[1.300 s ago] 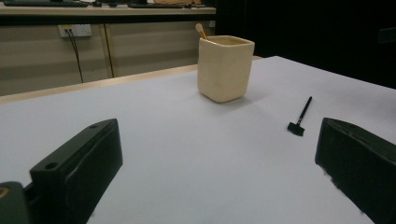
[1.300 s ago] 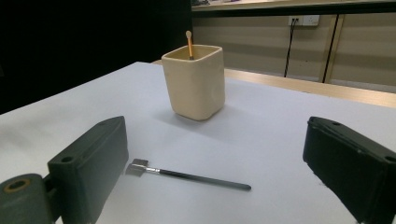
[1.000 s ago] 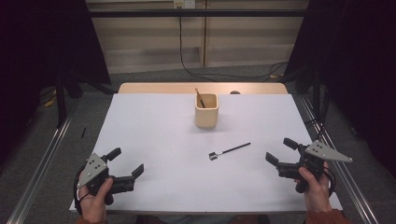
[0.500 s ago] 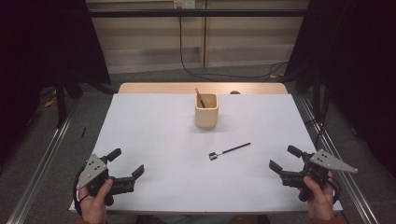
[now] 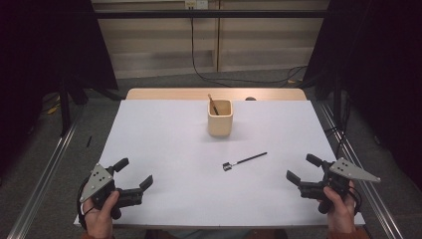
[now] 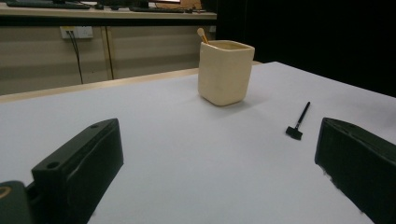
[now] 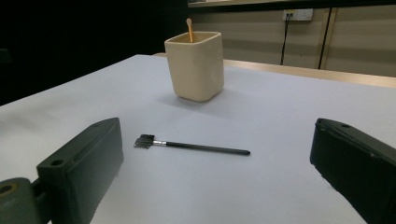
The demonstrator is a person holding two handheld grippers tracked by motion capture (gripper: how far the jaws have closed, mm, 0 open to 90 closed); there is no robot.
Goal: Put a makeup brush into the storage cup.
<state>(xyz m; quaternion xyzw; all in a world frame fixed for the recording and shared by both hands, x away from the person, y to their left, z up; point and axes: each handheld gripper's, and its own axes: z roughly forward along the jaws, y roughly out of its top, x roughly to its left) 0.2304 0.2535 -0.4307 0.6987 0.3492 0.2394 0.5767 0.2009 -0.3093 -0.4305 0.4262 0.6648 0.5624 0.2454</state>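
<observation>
Brush flat on surface, near cup; my right fingers wide, aimed for pickup; left fingers wide, idle.

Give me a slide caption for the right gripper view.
Open right gripper facing a black brush lying before a cream cup.

Right tongs nearer the person (slightly)

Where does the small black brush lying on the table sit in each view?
High view: black brush lies right of centre, nearer than the cream cup.
Left gripper view: brush at right, beside the right jaw.
Right gripper view: brush centre-left, between the jaws.
Shared landmark: the cream cup.
</observation>
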